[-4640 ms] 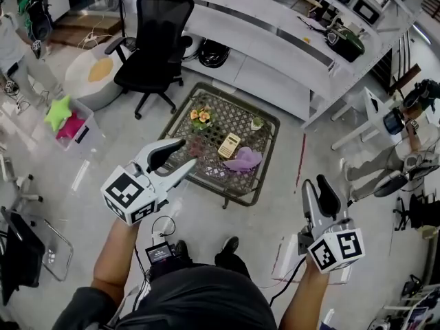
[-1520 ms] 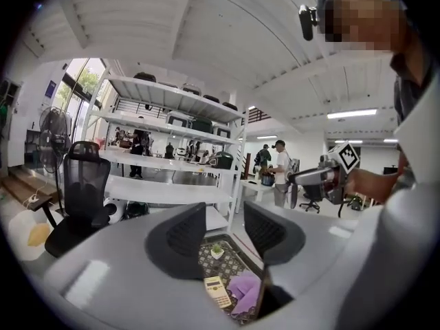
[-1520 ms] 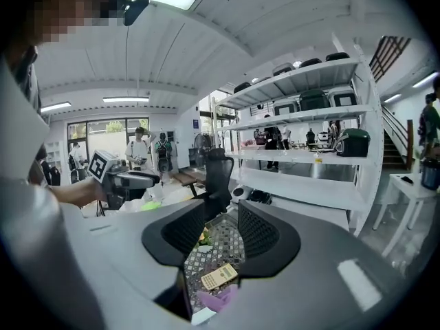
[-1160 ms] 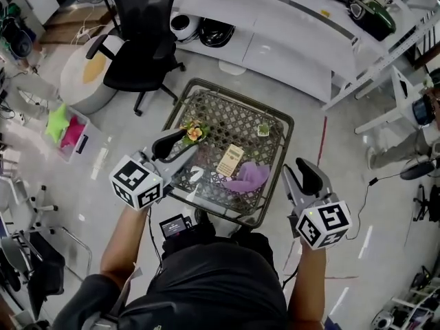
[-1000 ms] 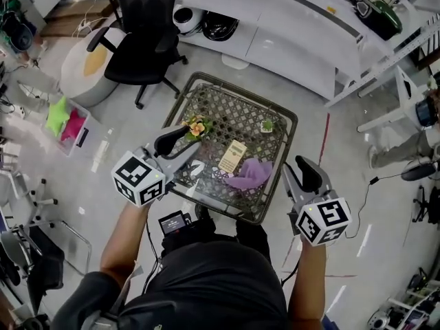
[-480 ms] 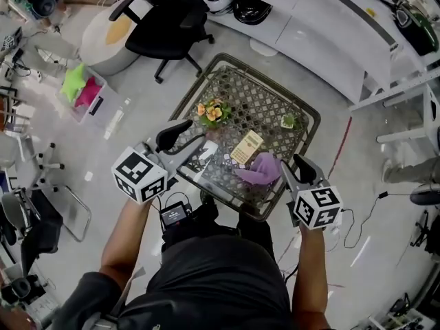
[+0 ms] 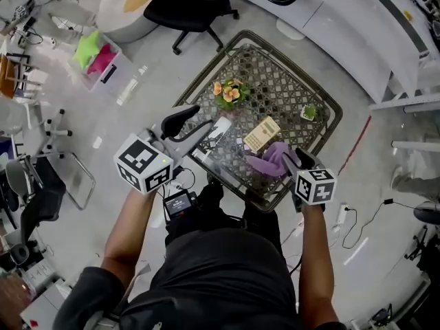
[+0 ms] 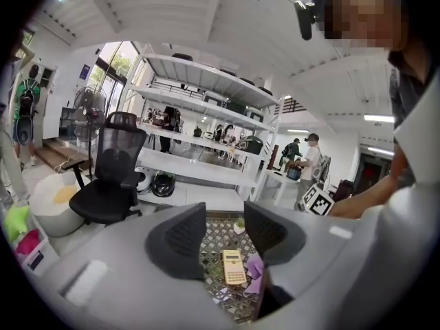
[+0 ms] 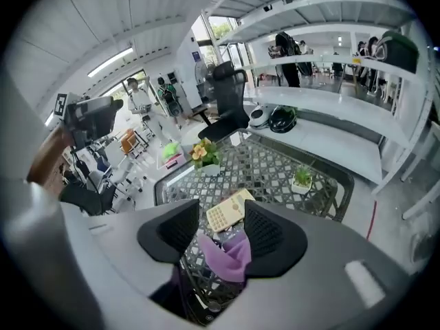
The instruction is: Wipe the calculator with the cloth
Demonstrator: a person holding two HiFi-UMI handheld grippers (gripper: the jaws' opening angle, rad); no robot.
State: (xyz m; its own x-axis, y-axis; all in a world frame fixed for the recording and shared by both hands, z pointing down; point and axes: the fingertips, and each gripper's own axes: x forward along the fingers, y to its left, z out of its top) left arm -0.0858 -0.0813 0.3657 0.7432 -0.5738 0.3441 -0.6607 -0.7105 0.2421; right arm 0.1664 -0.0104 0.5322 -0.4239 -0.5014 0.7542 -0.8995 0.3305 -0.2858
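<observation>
A cream calculator [image 7: 262, 134] lies on the lattice-top table [image 7: 206, 74], with a crumpled purple cloth [image 7: 269, 162] right beside it on the near side. My right gripper [image 7: 292, 159] reaches down over the cloth. Its jaws have just been opening and stand open, with a fold of the cloth [image 9: 230, 256] rising between them and the calculator [image 9: 227, 212] just beyond. My left gripper [image 7: 206, 126] hovers open over the table's near left part with nothing between its jaws. Through that gap, the left gripper view shows the calculator [image 8: 232, 267] and the cloth [image 8: 254, 275].
A pot of orange flowers [image 7: 230, 93] stands on the table's left side and a small green plant pot [image 7: 309, 113] at its far right. A black office chair [image 7: 192, 2] and a long white counter [image 7: 357, 33] lie beyond. My legs are at the table's near edge.
My right gripper has dropped down and forward onto the cloth, and its jaws have spread. The left gripper has sunk a little. The head has moved closer over the table.
</observation>
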